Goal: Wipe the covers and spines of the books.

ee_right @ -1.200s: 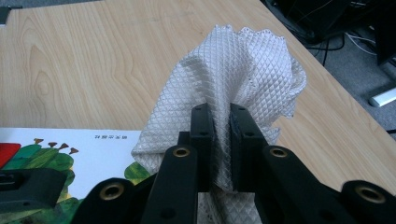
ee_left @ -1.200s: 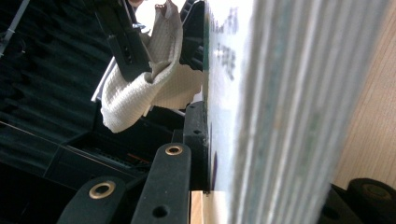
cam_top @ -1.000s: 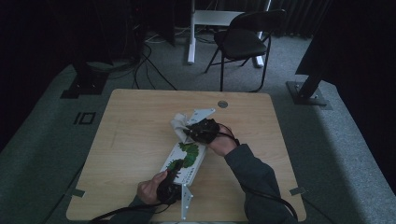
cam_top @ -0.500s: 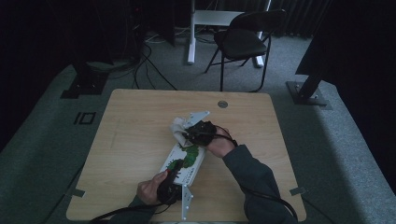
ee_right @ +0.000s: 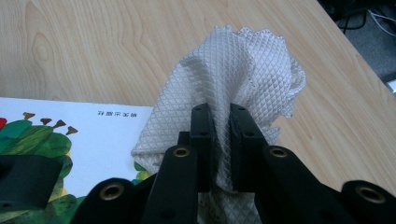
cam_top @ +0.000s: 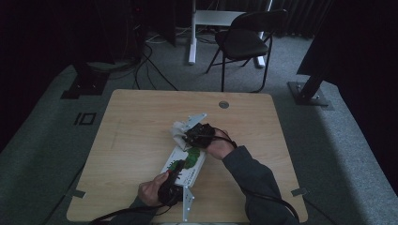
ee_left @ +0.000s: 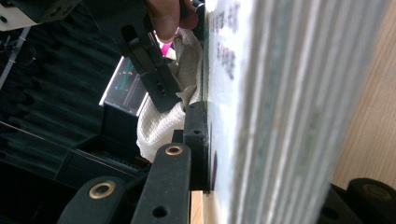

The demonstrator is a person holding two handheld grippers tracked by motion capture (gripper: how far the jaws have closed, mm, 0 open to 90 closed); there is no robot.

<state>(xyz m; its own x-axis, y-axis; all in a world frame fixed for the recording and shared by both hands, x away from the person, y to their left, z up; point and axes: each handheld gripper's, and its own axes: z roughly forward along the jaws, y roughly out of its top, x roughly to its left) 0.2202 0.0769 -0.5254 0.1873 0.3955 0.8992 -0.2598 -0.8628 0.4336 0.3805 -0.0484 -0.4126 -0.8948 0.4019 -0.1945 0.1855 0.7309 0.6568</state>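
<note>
The high view hangs above the person's edge of the desk (cam_top: 141, 122) and looks forward and down, far enough to take in the floor and a chair (cam_top: 244, 40) beyond. The right gripper view sits close and low, facing along its jaws at a white cloth (ee_right: 233, 84) and a picture book (ee_right: 70, 135) – both shared with the high view. The left gripper view, rolled sideways, presses against what seems the book's edge (ee_left: 280, 112)
</note>
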